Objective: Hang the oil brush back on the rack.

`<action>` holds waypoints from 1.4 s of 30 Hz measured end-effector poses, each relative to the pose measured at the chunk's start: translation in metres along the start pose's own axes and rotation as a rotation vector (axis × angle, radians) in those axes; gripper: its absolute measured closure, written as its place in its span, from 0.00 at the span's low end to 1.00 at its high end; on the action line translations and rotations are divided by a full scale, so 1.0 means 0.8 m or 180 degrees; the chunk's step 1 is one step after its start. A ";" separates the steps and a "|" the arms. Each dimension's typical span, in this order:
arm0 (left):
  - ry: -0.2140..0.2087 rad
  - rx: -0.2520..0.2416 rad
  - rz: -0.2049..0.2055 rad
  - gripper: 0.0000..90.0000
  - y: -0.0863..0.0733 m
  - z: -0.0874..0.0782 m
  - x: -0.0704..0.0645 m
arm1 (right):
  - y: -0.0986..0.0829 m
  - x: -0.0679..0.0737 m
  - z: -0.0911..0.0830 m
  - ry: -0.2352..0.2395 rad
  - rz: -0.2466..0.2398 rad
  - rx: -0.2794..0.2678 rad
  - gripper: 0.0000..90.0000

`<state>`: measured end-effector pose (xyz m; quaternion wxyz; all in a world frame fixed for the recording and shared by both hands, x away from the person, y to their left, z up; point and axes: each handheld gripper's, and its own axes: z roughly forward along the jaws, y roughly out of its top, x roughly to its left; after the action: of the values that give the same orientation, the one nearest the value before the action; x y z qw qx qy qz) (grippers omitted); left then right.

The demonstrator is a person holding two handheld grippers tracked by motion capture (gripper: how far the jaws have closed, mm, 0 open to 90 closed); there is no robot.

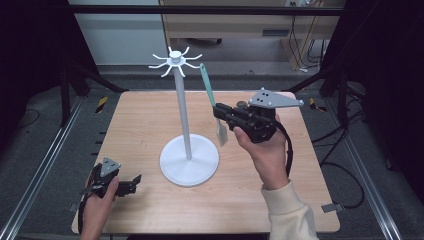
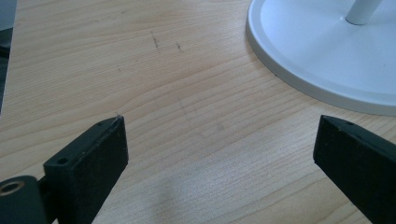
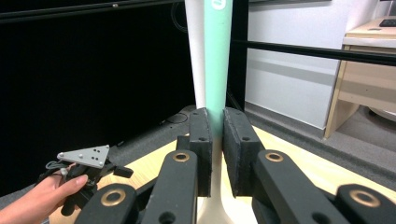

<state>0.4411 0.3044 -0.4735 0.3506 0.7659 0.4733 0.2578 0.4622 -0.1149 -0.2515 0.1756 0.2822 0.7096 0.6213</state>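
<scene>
A white stand (image 1: 183, 107) with a round base (image 1: 189, 161) and hooked arms at its top (image 1: 175, 59) rises from the middle of the wooden table (image 1: 145, 120). My right gripper (image 1: 218, 112) is raised to the right of the pole, shut on a spatula with a teal handle (image 1: 206, 84) and a pale blade (image 1: 221, 135) that hangs below. In the right gripper view the teal handle (image 3: 217, 60) rises between the black jaws, right by the white pole (image 3: 194, 51). My left gripper (image 1: 136, 181) rests open at the front left, next to the base (image 2: 322, 51).
Metal frame rails (image 1: 45, 160) run along both table sides, with dark floor and cables (image 1: 345, 175) beyond. A wooden desk (image 1: 250, 22) stands at the back. Bare tabletop (image 2: 187, 102) lies under the left gripper.
</scene>
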 end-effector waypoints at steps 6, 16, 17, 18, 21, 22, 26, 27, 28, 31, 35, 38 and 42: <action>0.0004 -0.0002 0.0002 0.03 0.000 -0.001 0.001 | 0.000 0.001 0.002 0.0013 -0.0005 0.0010 0.92; 0.0000 -0.0010 -0.0013 0.03 0.000 -0.001 0.001 | 0.002 0.001 0.008 0.0010 -0.0003 0.0054 0.92; 0.0002 -0.0011 -0.0014 0.03 0.000 -0.001 0.001 | 0.001 0.001 0.009 0.0007 -0.0005 0.0059 0.92; 0.0002 -0.0011 -0.0014 0.03 0.000 -0.001 0.001 | 0.001 0.000 0.010 0.0013 -0.0001 0.0063 0.92; -0.0001 -0.0010 -0.0011 0.03 0.000 -0.001 0.001 | 0.001 0.000 0.012 0.0016 -0.0004 0.0069 0.92; -0.0003 -0.0008 -0.0010 0.03 0.000 -0.001 0.001 | 0.001 0.000 0.013 0.0017 -0.0002 0.0069 0.92; -0.0009 -0.0004 -0.0007 0.03 0.000 0.000 0.001 | 0.000 0.000 0.017 0.0027 0.0002 0.0071 0.92; -0.0007 -0.0004 -0.0008 0.03 0.000 0.000 0.001 | -0.001 -0.001 0.018 0.0030 -0.0004 0.0066 0.92; -0.0005 -0.0006 -0.0006 0.03 0.000 0.000 0.001 | -0.001 -0.001 0.019 0.0034 0.0000 0.0066 0.92; -0.0008 0.0003 -0.0008 0.03 0.000 0.000 0.002 | -0.002 -0.001 0.022 0.0039 0.0009 0.0057 0.92; -0.0007 -0.0003 -0.0010 0.03 -0.001 0.000 0.001 | -0.003 -0.001 0.025 0.0049 0.0013 0.0049 0.92; -0.0008 -0.0004 -0.0006 0.03 -0.001 0.000 0.001 | -0.003 -0.002 0.028 0.0062 0.0010 0.0040 0.92; -0.0013 -0.0013 -0.0008 0.03 0.000 0.000 0.001 | -0.003 -0.002 0.031 0.0062 0.0014 0.0028 0.92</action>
<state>0.4413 0.3050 -0.4738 0.3535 0.7651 0.4730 0.2568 0.4776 -0.0969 -0.2585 0.1661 0.2784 0.7134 0.6213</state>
